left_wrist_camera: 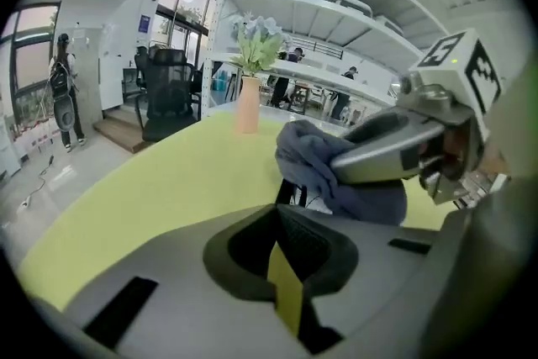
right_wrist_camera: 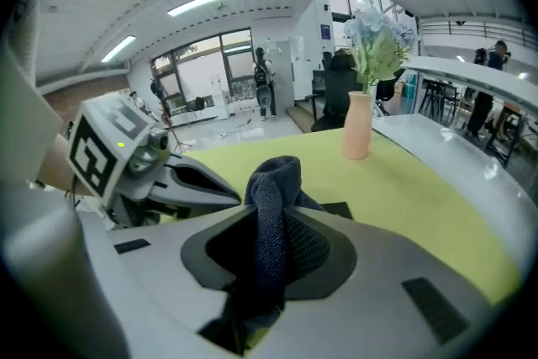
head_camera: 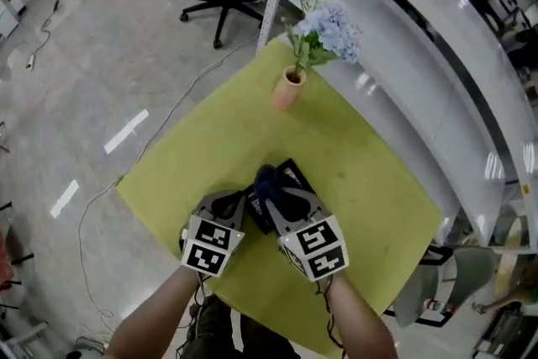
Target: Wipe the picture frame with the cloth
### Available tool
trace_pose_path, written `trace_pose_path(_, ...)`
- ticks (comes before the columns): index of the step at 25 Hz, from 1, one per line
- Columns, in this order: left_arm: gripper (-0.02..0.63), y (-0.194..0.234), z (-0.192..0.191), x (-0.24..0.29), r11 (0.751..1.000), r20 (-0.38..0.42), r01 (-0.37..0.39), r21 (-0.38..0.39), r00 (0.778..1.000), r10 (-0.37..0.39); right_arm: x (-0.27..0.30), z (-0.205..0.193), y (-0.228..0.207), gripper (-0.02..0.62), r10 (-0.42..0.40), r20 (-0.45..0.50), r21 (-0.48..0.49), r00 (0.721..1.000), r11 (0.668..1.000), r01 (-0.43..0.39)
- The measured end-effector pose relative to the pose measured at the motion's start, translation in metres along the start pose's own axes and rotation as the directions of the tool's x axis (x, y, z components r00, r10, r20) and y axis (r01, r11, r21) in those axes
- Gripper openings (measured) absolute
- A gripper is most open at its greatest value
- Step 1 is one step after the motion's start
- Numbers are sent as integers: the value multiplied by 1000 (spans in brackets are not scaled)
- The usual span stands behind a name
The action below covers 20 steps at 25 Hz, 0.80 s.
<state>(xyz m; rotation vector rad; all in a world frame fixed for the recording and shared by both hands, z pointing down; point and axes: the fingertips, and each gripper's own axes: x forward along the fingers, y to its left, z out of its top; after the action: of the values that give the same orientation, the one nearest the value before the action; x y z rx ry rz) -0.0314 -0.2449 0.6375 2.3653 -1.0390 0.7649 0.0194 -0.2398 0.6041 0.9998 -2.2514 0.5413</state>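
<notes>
- Cloth (right_wrist_camera: 273,181) fills my right tongs (right_wrist_camera: 280,219): the jaws are clamped on a dark blue, coarsely woven bunch. It stands up in a rounded fold above the tips and hangs down between the jaws.
- My left tongs (left_wrist_camera: 279,219) are drawn in to a thin slit, and only a sliver of yellow-green shows through it. A black edge sits right at the tips, but I cannot tell whether the jaws pinch it.
- The two tongs lie side by side, tips angled toward each other. From the left tongs, the cloth bulges just ahead and to the right, under the right tongs' jaw.
- The picture frame (head_camera: 292,175) is black and flat-looking, with some pale print near its far corner. It lies under and just past both sets of tips, with the cloth resting on its middle.
- It sits cornerwise to the tongs: one corner points away beyond the right tips and another lies by the left tips. So much of it is covered that I cannot tell its long axis.
- Around the tongs on every side is the yellow-green table (head_camera: 370,181).
- Well ahead of both tips, near the table's far corner, a pale pink vase (head_camera: 288,88) stands upright. The light blue flowers (head_camera: 332,25) in it lean toward the right tongs' side.
</notes>
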Motion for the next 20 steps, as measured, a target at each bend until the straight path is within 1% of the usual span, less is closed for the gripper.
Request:
trace_pose_path(4,6,0,-1,0,1000,-4,10,-9,1000,-10,1,-20,34,89,85,-61,-1,995,996,-85)
trace_pose_path(8,6,1,0,1,1000,-4,8,-5,1000,-8,13,-35,44,87,115,-98,2,988,993,-116)
trace_pose_path(11,6,1,1,0,1000,2,1,11,1000,-1,16,-38,39,86,107,-119,21,987,994,-105)
trace_pose_path(14,6,0,0,2,1000,3,0,16,1000,0,18,-40,24,84,57,-123,23,991,998,-55)
trace_pose_path(20,6,1,0,1,1000,-3,9,6,1000,-9,15,-42,3,84,12,-104,49,994,999,-7)
